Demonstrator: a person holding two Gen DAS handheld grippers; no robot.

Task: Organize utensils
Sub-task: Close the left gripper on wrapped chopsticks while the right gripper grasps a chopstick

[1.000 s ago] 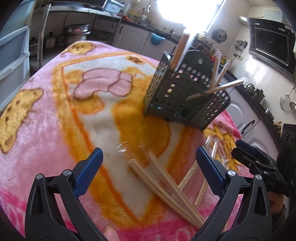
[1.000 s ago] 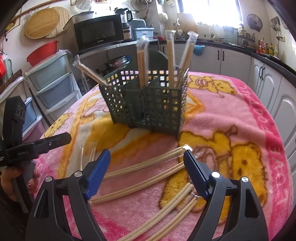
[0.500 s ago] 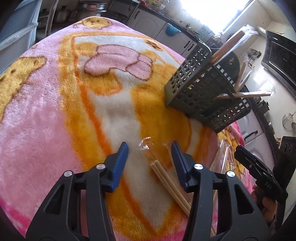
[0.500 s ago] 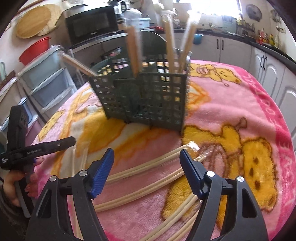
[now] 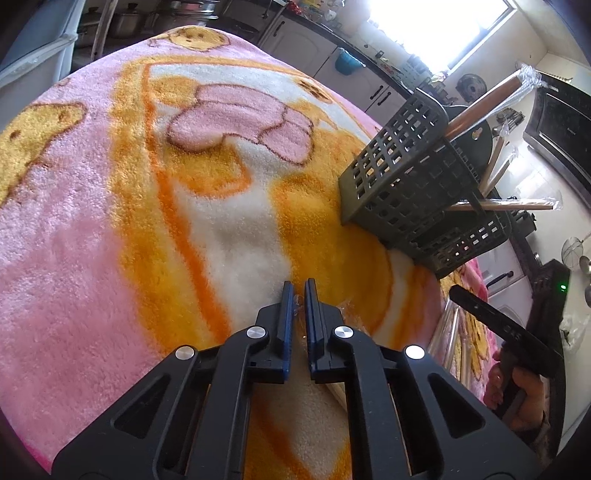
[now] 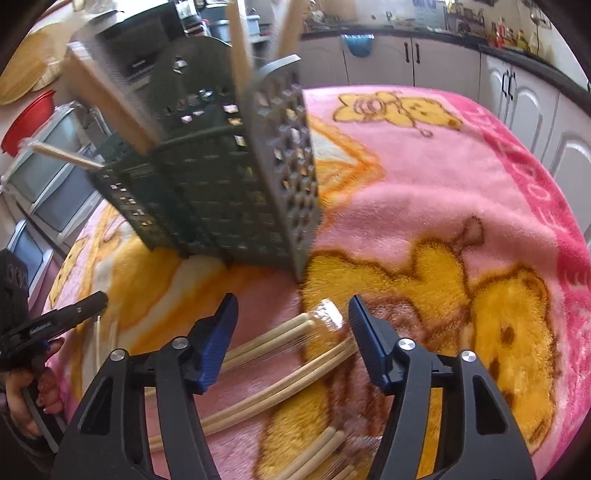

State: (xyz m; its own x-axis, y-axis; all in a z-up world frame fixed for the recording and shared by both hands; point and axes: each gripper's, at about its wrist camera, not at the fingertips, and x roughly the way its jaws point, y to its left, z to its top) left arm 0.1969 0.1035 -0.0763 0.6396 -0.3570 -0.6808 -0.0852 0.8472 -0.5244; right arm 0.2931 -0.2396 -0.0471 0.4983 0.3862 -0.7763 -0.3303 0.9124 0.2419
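A kitchen: far ahead of the tool, a bright window (image 5: 439,33) glares above white cabinets (image 6: 413,62) under a dark countertop (image 6: 517,59). Plastic drawers (image 6: 48,177), a red basin (image 6: 26,122) and a microwave (image 5: 561,129) flank the pink blanket-covered surface (image 5: 74,221).

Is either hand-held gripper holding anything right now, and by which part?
The left hand-held gripper is shut on the clear wrapper end of a chopstick pair. The right hand-held gripper holds nothing; its jaws have just been closing around another wrapped chopstick pair.
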